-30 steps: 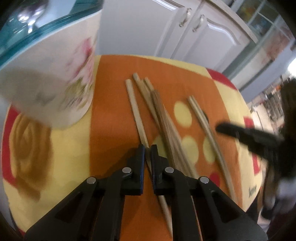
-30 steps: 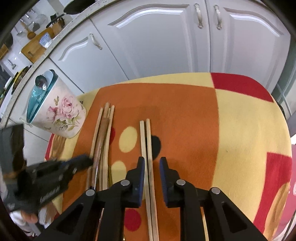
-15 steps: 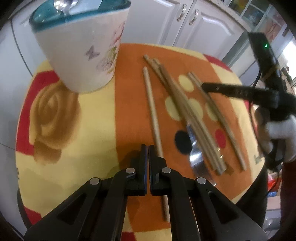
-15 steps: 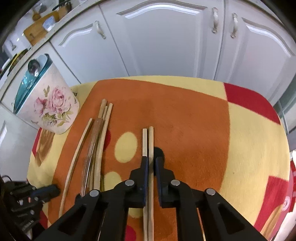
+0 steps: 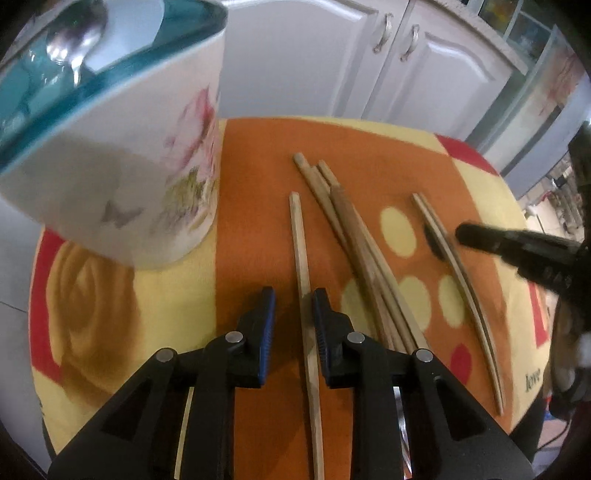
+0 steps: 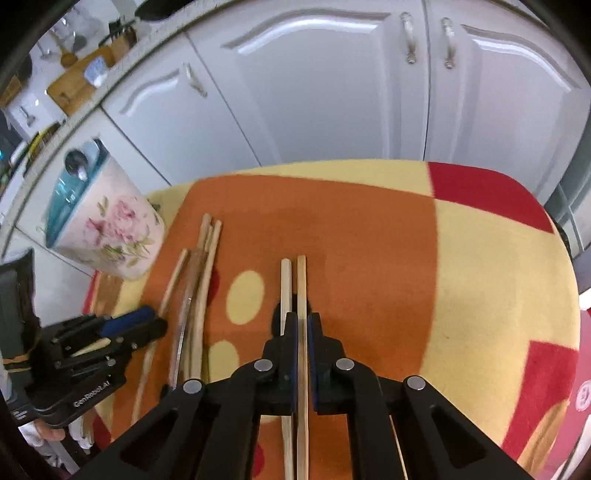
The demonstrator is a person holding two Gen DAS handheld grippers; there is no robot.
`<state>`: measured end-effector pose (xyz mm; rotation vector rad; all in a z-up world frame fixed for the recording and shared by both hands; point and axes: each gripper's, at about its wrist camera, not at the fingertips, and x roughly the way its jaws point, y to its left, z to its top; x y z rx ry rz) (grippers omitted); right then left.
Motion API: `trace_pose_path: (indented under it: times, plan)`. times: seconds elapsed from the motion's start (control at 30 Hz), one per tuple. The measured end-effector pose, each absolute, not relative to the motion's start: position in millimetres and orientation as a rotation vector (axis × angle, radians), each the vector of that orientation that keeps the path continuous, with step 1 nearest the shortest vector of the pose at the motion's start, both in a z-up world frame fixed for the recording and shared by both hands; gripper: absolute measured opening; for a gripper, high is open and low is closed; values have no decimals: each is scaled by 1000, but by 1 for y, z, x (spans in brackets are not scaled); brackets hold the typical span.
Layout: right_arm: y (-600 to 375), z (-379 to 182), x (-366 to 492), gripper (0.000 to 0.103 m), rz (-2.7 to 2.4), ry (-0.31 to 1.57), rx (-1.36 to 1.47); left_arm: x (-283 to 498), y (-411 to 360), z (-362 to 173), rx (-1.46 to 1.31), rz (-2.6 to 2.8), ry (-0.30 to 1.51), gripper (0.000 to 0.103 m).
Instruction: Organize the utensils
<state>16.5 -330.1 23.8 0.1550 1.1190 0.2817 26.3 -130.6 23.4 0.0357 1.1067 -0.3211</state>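
Note:
Wooden chopsticks lie on an orange, yellow and red cloth. My left gripper (image 5: 292,308) is open, its fingers either side of a single chopstick (image 5: 301,254). A bundle of chopsticks (image 5: 354,243) with a metal utensil lies to its right. My right gripper (image 6: 301,325) is shut on one chopstick (image 6: 301,280) of a pair; the other chopstick (image 6: 285,284) lies just left of the fingers. A floral holder with a teal rim (image 5: 122,147) stands at the left with a spoon (image 5: 74,33) in it; it also shows in the right wrist view (image 6: 110,229).
White cabinet doors (image 6: 332,92) stand behind the table. The cloth's far edge (image 6: 314,166) curves away. The right gripper shows at the right in the left wrist view (image 5: 524,247); the left gripper shows at the lower left in the right wrist view (image 6: 96,343).
My left gripper has opened and moved forward around the single chopstick, nearer the holder. My right gripper has closed on one chopstick of the pair.

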Motion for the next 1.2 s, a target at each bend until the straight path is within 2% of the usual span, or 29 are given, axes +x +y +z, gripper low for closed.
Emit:
trace_pose_path:
  times: [0.07, 0.17, 0.33, 0.4, 0.57, 0.9, 1.03, 1.2]
  plan:
    - [-326, 21, 20, 4, 278, 1114, 148, 27, -134, 23, 52, -328, 1108, 17]
    - [-328, 21, 31, 4, 260, 1125, 165, 28, -132, 22, 31, -340, 1112, 5]
    - [-324, 25, 30, 4, 221, 1118, 58, 19, -127, 23, 28, -361, 1131, 4]
    - [-330, 27, 28, 4, 133, 1119, -17, 12, -124, 24, 37, -368, 1138, 4]
    - [-355, 33, 21, 7, 207, 1097, 188, -13, -112, 28, 62, -390, 1153, 4]
    - [-317, 26, 27, 9, 277, 1130, 119, 0, -106, 43, 77, -362, 1099, 6]
    - [-314, 22, 25, 10, 240, 1141, 38, 8, -110, 38, 81, -355, 1115, 14]
    - [-303, 21, 24, 11, 253, 1133, -10, 14, -125, 28, 101, -371, 1133, 15]
